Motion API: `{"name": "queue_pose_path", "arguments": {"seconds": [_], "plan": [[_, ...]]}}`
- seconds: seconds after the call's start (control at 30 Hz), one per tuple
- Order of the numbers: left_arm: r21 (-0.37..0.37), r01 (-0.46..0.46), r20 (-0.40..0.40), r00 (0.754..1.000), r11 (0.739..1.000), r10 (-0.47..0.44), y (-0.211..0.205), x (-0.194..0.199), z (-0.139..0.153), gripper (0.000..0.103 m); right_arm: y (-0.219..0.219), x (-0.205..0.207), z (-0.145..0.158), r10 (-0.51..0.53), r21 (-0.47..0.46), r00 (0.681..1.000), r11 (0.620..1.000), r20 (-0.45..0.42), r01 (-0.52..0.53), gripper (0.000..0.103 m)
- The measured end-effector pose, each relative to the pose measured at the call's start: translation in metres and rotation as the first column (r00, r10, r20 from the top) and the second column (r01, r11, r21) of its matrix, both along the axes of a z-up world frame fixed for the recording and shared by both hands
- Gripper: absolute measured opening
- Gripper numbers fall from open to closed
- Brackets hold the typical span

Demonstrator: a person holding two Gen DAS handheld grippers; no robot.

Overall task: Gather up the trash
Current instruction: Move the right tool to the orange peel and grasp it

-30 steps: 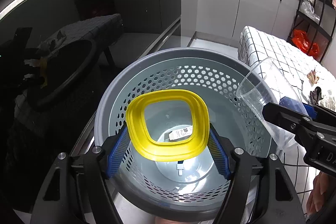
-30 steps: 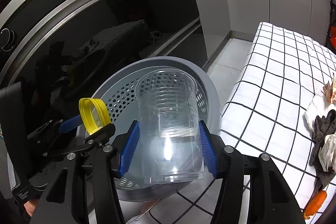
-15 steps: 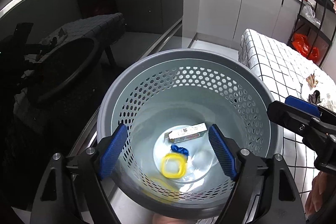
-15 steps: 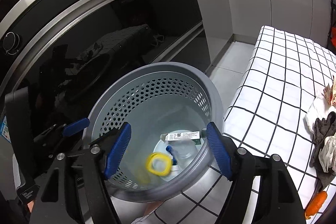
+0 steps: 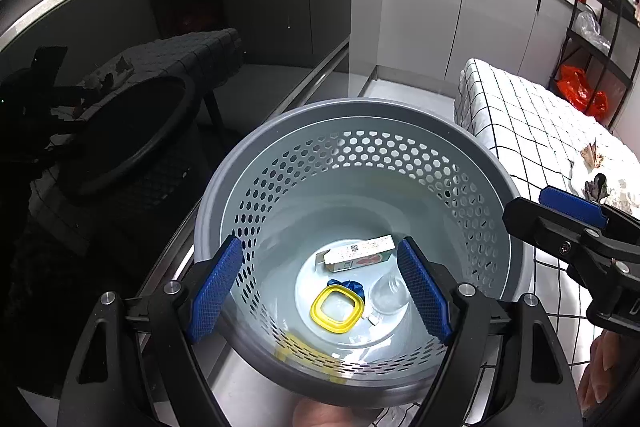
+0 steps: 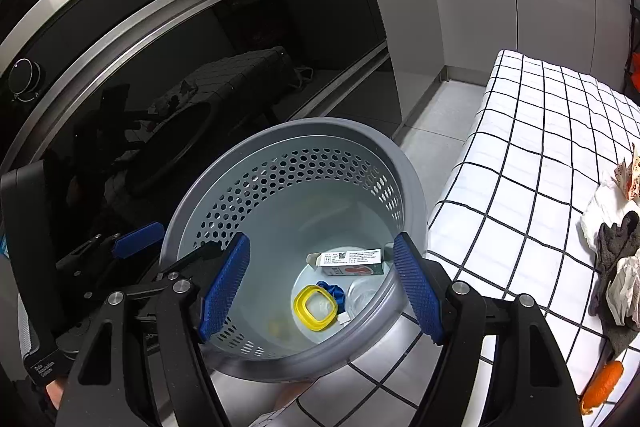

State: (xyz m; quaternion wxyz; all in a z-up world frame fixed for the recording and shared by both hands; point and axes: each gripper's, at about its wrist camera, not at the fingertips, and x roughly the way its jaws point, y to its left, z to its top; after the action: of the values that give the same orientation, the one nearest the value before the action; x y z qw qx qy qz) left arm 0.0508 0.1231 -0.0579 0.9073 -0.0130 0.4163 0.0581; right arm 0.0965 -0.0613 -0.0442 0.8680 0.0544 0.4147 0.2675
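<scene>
A grey perforated trash basket stands on the floor below both grippers. On its bottom lie a yellow ring lid, a clear plastic cup, a small white carton and a blue scrap. My left gripper is open and empty above the basket's near rim. My right gripper is open and empty above the basket too; it shows at the right in the left wrist view.
A table with a white checked cloth stands right of the basket, with crumpled paper and a dark rag and an orange piece on it. A dark glass oven front is at the left. Grey cabinets stand behind.
Both grippers opened. The yellow lid dropped from the left gripper and the clear cup from the right gripper; both now lie on the basket's bottom.
</scene>
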Motion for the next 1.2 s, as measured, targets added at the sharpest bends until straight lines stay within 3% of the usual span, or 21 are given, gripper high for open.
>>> {"name": "queue_pose_path", "arguments": {"seconds": [0.3,0.47,0.77,1.03,1.2], "plan": [[-0.002,0.015,-0.002,1.0,1.0,-0.015,-0.011,-0.005,0.007,0.08,-0.014,-0.008,0.007,-0.046,0.018,0.999,0.999,0.012,0.046,0.071],[-0.015,0.047,0.002,0.999,0.999,-0.047,-0.028,-0.007,0.012,0.08,-0.032,-0.016,0.019,-0.104,-0.009,0.993,0.994,0.064,0.105,0.071],[-0.054,0.149,0.025,0.989,0.987,-0.148,-0.077,-0.005,0.023,0.081,-0.098,-0.034,0.03,-0.228,-0.025,0.97,0.973,0.088,0.23,0.071],[-0.053,0.238,0.048,0.971,0.97,-0.236,-0.127,-0.002,0.026,0.081,-0.171,-0.067,0.009,-0.399,-0.101,0.916,0.91,0.047,0.402,0.071],[-0.057,0.266,0.051,0.964,0.962,-0.263,-0.144,-0.001,0.024,0.081,-0.196,-0.078,-0.016,-0.432,-0.157,0.902,0.891,-0.003,0.426,0.071]]}}
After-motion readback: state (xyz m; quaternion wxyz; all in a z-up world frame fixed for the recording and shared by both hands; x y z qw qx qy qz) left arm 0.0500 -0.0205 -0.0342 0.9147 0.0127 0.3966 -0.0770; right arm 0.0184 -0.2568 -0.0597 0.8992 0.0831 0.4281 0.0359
